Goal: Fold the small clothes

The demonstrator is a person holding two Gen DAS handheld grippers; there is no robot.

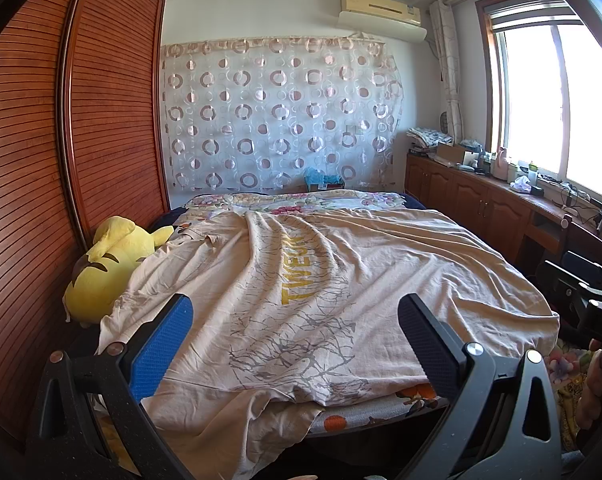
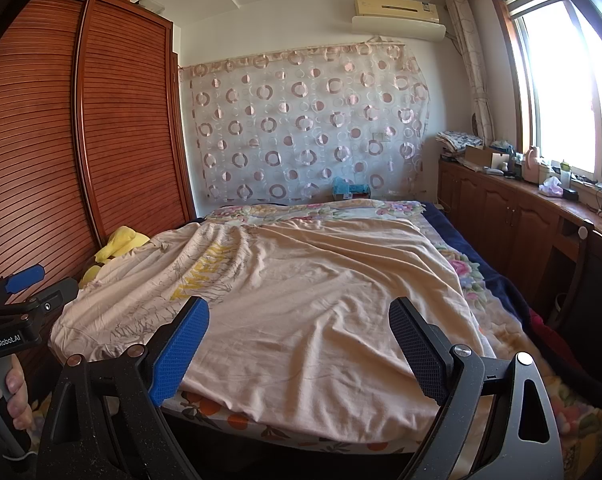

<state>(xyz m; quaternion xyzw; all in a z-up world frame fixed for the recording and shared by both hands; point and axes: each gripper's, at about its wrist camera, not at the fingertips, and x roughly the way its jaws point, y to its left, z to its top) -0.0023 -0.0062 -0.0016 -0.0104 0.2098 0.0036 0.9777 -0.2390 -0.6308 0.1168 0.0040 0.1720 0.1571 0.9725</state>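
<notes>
Two readable prints: "GenRobot.AI" on left tool, shirt partly legible.

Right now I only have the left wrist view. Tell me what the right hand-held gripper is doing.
Observer: The right hand-held gripper is open, fingers wide apart, gripping nothing; the peach shirt lies spread ahead of it.
Operator: Describe the bed right of the shirt.
Observer: Beyond the floral quilt, a dark blue blanket runs along the bed's right edge.
Operator: Check the wardrobe top.
Observer: A pale object lies on top of the wardrobe; I cannot tell what it is.
</notes>
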